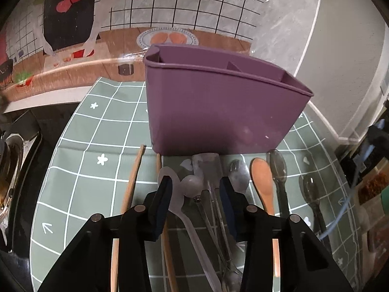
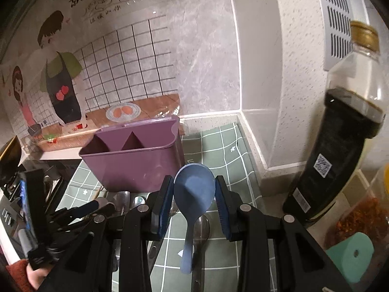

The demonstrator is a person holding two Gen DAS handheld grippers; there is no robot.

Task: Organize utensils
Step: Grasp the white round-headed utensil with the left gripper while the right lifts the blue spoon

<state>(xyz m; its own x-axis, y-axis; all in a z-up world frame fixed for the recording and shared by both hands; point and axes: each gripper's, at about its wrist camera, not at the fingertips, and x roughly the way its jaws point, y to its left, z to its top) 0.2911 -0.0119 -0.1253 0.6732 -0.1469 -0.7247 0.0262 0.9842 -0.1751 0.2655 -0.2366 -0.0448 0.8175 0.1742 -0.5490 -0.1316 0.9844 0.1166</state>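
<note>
A purple utensil holder [image 1: 218, 112] with dividers stands on the green checked mat [image 1: 92, 150]; it also shows in the right wrist view [image 2: 136, 160]. In front of it lie wooden chopsticks [image 1: 132, 180], a white spoon [image 1: 175, 194], metal utensils [image 1: 214, 194], a wooden spoon [image 1: 262, 182] and dark clear spoons [image 1: 278, 170]. My left gripper [image 1: 195, 192] is open just above the white spoon and metal utensils. My right gripper [image 2: 194, 189] is shut on a blue spoon [image 2: 194, 189], held by its bowl above the mat, to the right of the holder.
A dark sauce bottle [image 2: 340, 146] and a jar of chilli flakes [image 2: 359, 219] stand at the right. A teal object [image 2: 352, 255] sits near them. The stove [image 1: 14, 165] is at the left. The wall corner [image 2: 243, 116] is behind the holder.
</note>
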